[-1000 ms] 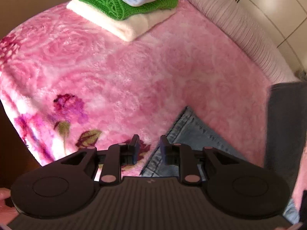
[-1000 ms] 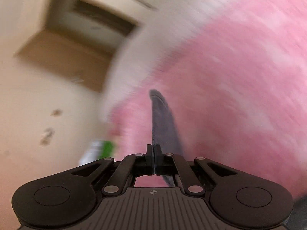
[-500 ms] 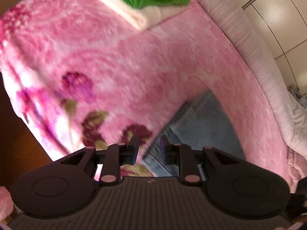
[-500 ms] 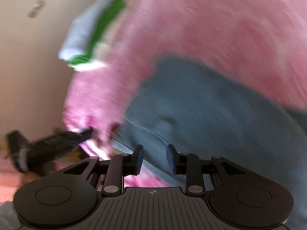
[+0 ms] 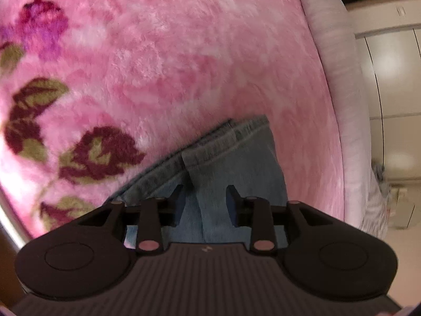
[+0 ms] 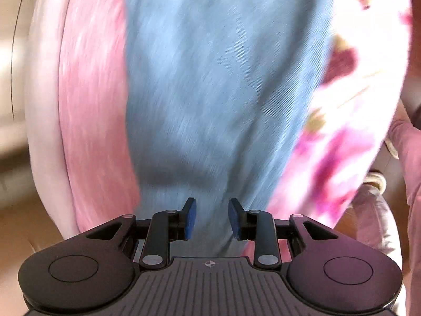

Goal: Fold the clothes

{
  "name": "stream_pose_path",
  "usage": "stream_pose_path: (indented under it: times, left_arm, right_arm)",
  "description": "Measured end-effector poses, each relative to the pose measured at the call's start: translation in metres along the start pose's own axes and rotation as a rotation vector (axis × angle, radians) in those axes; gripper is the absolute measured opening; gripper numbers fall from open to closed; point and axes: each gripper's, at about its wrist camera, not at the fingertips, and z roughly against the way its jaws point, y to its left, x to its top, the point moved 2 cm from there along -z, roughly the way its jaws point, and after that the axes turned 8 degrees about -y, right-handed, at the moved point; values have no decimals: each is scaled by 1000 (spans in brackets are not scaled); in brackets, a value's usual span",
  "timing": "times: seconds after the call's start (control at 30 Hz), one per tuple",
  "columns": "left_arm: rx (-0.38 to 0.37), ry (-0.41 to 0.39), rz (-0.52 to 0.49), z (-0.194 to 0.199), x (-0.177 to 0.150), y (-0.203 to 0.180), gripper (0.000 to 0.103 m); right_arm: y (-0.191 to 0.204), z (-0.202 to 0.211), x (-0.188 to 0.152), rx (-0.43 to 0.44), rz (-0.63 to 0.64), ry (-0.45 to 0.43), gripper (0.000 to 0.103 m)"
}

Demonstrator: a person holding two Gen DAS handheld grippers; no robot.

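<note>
Both claws hang released, gripping nothing. Left claw [image 5: 204,204] hovers with its jaws apart over the hemmed end of the jeans [image 5: 236,163], which lie flat on the pink flowered blanket [image 5: 163,60]. Right claw [image 6: 211,217], jaws likewise parted, hovers above the jeans [image 6: 218,73], blurred, with blanket on either side.

Blue denim jeans [image 5: 236,163], lying flat on a pink floral blanket [image 5: 158,65]. Faded light blue cloth, with darker stitched hems at the end seen in the left wrist view, two layers overlapping there. In the right wrist view, a long smooth band [image 6: 215,79] running away along the blanket, blurred, with a soft crease near the bottom.
</note>
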Motion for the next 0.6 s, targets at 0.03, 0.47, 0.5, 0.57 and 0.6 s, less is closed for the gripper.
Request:
stream_pose_path:
  times: [0.03,0.47,0.5,0.57,0.6]
  left_arm:
    - [0,-11,2,-3,0,0,28]
    - [16,-106,-207,55,-19,-1,0]
    - [30,-99,-182,51,-20,5,0]
    - [49,-94,-163,46,-21,11,0]
    - [56,-97,-174,44,-21,10,0]
  right_arm:
    - [-3,1,5,2,-8,-25,31]
    - [-19,20,40,12,-44,-154,33]
    - [-20,23,42,9,-31,-154,33]
    - [-21,29,46,3,-4,-154,33]
    - [-22,32,48,0,9,-153,33]
